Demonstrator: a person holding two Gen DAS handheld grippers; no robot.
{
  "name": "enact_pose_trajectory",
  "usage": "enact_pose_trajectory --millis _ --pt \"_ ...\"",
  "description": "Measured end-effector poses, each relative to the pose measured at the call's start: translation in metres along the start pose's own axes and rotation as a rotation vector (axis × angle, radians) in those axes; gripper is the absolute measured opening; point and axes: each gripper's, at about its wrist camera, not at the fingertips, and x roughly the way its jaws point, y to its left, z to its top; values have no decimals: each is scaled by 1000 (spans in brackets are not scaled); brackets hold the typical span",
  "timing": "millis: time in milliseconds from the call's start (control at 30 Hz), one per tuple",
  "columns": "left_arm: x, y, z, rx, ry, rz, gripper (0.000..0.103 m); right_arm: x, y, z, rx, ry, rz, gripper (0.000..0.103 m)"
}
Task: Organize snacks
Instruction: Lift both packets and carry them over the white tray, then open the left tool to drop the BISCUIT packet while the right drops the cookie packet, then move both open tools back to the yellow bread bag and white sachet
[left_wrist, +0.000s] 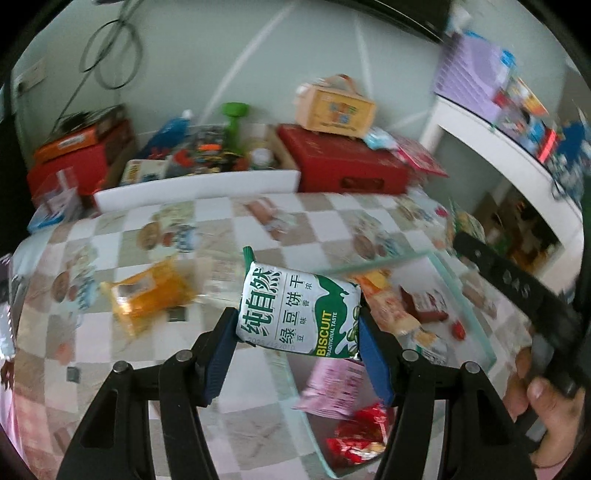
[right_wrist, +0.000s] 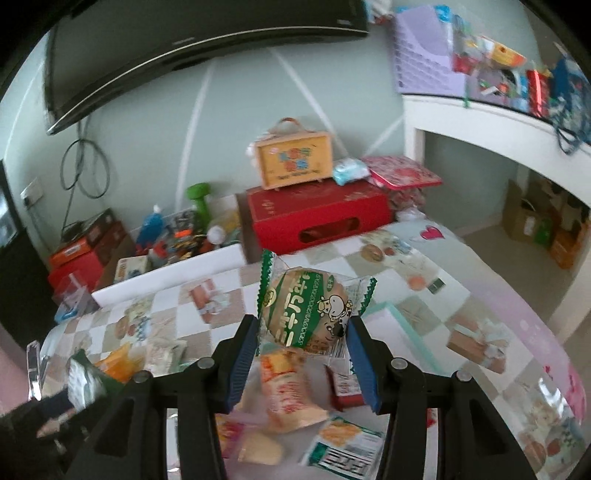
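Observation:
My left gripper (left_wrist: 297, 325) is shut on a green and white biscuit pack (left_wrist: 299, 314) and holds it above the checked tablecloth, at the left edge of a clear glass tray (left_wrist: 461, 295). My right gripper (right_wrist: 303, 343) is shut on a round cracker in a clear wrapper with green print (right_wrist: 306, 310) and holds it over the same tray (right_wrist: 410, 328). Several snack packs lie in the tray, among them an orange pack (right_wrist: 288, 384) and a small red box (right_wrist: 343, 391). A yellow snack pack (left_wrist: 147, 295) lies on the cloth at the left.
A red box (left_wrist: 343, 162) with a small orange case (left_wrist: 332, 107) on it stands at the back. A white bin (left_wrist: 195, 184) of clutter is behind the table. A white shelf (left_wrist: 517, 155) is at the right. The other gripper's black body (left_wrist: 517, 288) and a hand are at the right.

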Motion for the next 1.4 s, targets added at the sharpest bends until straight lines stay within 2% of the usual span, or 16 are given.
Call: enact_pose_trajectory --millis 100,233,433,700,1100,1233,1400 --pt "10 -22 -7 59 30 -11 65 4 -11 -2 24 45 -21 52" --pt "21 -44 -17 119 62 -14 65 18 -25 -9 83 149 -31 52" --pt "35 -59 -26 166 97 -11 65 37 -40 -23 130 265 -53 52" --pt "38 -62 -29 177 100 -7 65 45 -43 -29 139 312 -61 53" --pt "26 -48 -22 130 75 -7 66 45 -32 -27 100 312 -63 53" --pt "25 -28 -18 60 80 20 66 45 -25 -26 82 308 -59 53" --pt "30 11 -16 -74 105 97 66 43 -15 -25 56 301 -53 53"
